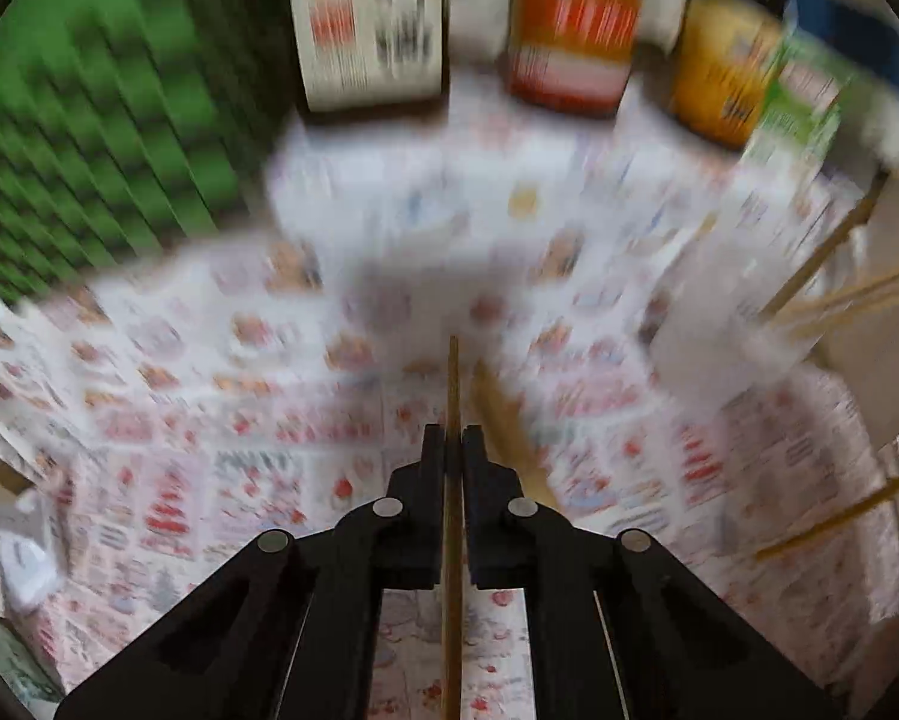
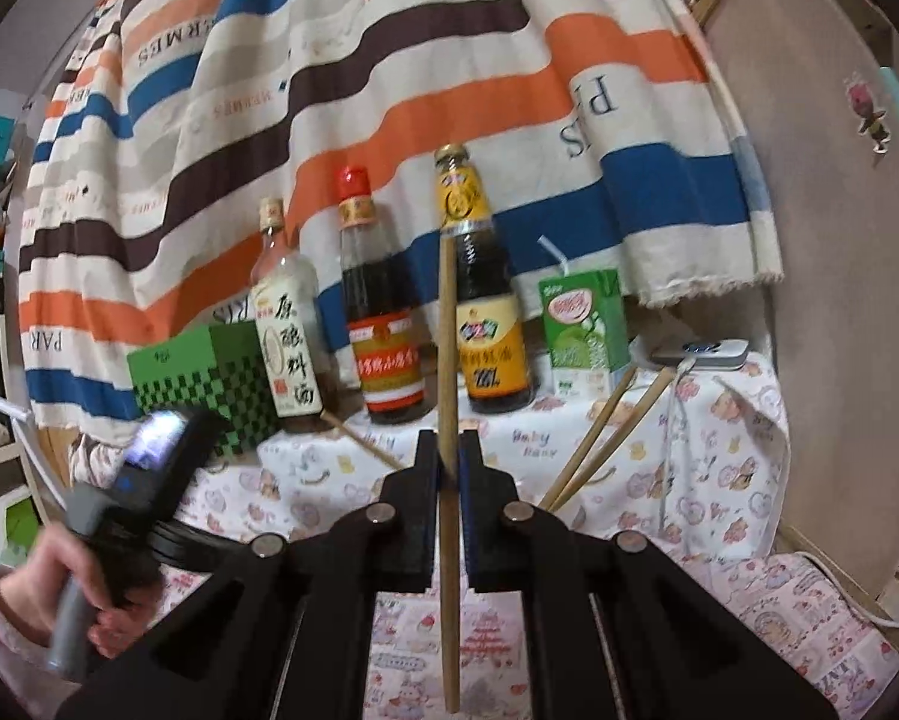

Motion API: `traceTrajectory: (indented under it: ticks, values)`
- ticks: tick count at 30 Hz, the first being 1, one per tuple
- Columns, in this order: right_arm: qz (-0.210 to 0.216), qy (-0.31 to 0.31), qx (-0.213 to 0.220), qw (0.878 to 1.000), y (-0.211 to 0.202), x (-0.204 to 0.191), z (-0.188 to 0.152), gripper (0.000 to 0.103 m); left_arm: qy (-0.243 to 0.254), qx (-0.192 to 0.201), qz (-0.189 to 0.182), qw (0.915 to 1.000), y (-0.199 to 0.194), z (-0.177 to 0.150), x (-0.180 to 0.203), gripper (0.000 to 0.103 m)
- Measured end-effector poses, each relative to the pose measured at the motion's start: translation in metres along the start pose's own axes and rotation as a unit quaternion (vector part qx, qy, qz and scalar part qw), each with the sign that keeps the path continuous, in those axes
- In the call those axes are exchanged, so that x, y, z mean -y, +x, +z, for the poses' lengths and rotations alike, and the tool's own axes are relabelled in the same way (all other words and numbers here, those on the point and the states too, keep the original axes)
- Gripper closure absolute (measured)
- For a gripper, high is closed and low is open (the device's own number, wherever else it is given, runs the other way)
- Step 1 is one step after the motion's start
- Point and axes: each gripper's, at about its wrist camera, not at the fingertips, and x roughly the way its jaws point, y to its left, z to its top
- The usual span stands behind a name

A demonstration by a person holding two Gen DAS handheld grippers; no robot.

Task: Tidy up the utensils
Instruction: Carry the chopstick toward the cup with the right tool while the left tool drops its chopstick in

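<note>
The left gripper (image 1: pixel 451 438) and right gripper (image 2: pixel 448 441) each clamp one wooden chopstick (image 2: pixel 446 360). Behind the right gripper's chopstick stand three sauce bottles (image 2: pixel 383 312), a green drink carton (image 2: pixel 581 324) and a green checkered box (image 2: pixel 203 384).

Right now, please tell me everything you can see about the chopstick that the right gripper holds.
The chopstick is a thin, straight stick, light brown, and looks like wood or bamboo. It stands almost upright, clamped between the shut jaws of the right gripper, which touch it partway along its length. Its upper end rises in front of the yellow-label bottle; its lower end hangs free below the jaws, above the patterned cloth. It shows no marks or damage.
</note>
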Motion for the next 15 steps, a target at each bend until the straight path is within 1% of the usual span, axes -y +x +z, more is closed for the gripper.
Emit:
traceTrajectory:
  ticks: [1,3,7,9,11,13,15]
  values:
    - [-0.002,0.006,0.005,1.000,-0.002,0.002,0.001,0.097,0.003,0.024,-0.002,0.9997,-0.019,0.005,0.003,0.099]
    - [-0.005,0.010,0.013,1.000,-0.005,0.004,0.004,0.097,0.008,0.059,-0.010,0.9982,-0.046,0.013,0.005,0.099]
    - [-0.021,-0.004,0.024,0.999,-0.005,0.003,0.005,0.097,0.014,0.128,-0.040,0.9909,-0.101,0.027,0.017,0.099]
    - [-0.024,0.003,0.015,1.000,0.000,0.007,0.005,0.097,0.019,0.156,-0.060,0.9857,-0.127,0.029,0.027,0.099]
    - [-0.026,0.013,0.005,1.000,0.003,0.012,0.004,0.097,0.018,0.185,-0.071,0.9800,-0.145,0.030,0.039,0.099]
    - [-0.028,0.029,-0.010,0.999,0.008,0.018,0.004,0.097,0.017,0.225,-0.076,0.9713,-0.166,0.027,0.050,0.099]
    - [-0.027,0.040,-0.020,0.999,0.011,0.023,0.003,0.097,0.022,0.255,-0.081,0.9633,-0.180,0.023,0.062,0.099]
